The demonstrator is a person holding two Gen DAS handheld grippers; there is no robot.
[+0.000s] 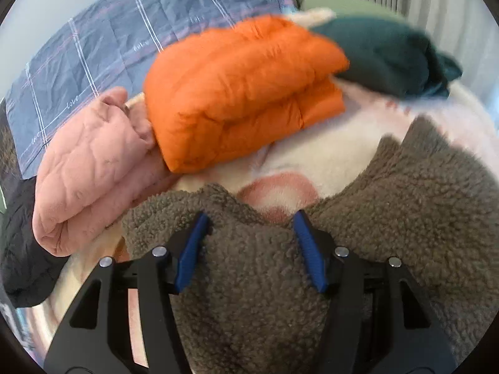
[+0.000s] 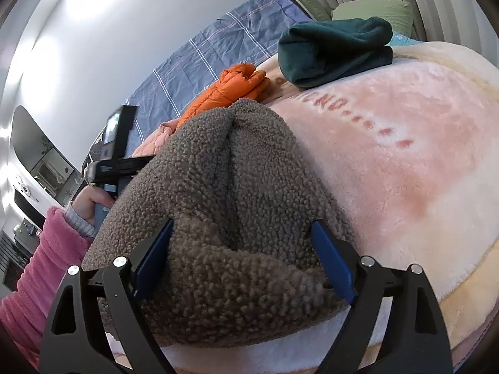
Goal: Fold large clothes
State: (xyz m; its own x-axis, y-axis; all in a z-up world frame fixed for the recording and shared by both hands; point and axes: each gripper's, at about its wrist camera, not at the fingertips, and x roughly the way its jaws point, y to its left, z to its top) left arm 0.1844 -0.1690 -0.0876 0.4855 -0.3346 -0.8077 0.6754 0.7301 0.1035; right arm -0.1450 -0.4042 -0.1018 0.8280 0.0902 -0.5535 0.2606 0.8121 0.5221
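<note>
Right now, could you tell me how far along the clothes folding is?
Done: the orange jacket, pink jacket and green garment lie folded on the blanket. In hand: the brown fleece, bundled between both open grippers. Left: squaring it off.

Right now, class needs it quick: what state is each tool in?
Left tool: open, fingers astride a bunch of the brown fleece garment, not clamped.
Right tool: open, astride the same fleece, not clamped.

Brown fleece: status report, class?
Left gripper and right gripper open, straddling brown fleece. Fleece bunched on blanket. Orange jacket folded beyond.
</note>
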